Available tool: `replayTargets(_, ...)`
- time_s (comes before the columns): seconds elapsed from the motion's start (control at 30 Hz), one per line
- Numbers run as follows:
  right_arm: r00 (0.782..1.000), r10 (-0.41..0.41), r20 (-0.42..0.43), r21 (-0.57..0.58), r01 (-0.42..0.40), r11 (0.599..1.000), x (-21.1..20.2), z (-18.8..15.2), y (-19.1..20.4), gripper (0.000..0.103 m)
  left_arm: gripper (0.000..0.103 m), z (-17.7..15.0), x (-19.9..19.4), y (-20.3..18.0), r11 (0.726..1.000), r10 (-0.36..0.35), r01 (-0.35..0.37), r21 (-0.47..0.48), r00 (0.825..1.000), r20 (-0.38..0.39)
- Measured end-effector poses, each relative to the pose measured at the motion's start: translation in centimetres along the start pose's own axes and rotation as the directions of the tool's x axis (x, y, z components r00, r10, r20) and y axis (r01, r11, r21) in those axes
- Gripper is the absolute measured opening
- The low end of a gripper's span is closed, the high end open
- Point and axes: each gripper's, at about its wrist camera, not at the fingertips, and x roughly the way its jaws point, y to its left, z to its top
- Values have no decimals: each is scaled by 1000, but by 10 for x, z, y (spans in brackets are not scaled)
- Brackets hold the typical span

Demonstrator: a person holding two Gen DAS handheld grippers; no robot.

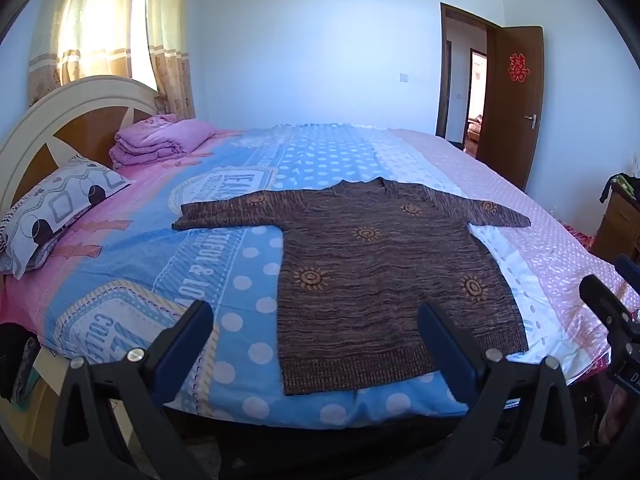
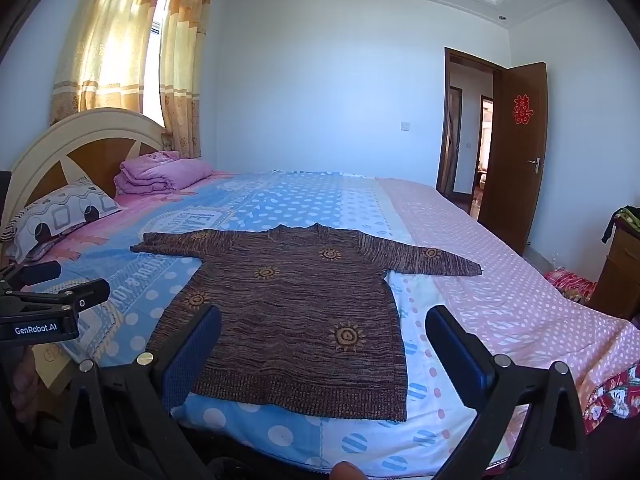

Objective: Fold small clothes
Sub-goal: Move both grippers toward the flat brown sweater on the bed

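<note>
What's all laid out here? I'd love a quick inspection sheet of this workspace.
Surface: bed with a blue, white and pink dotted sheet.
Job's things: brown sweater spread flat, both sleeves out, hem nearest the cameras.
Clutter: folded pink blanket and patterned pillow by the headboard.
Grippers: left gripper and right gripper open, hovering at the near bed edge, holding nothing.
Cables: nothing seen.
Surroundings: curtains, open brown door, wooden cabinet.

left gripper [image 1: 316,320]: jaws spread wide, hovering at the bed's near edge | brown sweater [image 1: 360,264]: flat on patterned bedsheet [image 1: 240,248]; sleeves out | right gripper [image 1: 616,312]: at right edge
</note>
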Motion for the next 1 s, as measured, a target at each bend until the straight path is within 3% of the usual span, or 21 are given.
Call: replayTargets(1.0, 1000, 15, -22, -7, -15, 1000, 5, -5, 0, 102, 103, -6, 6, -6, 1000, -2, 2, 10, 1000, -10)
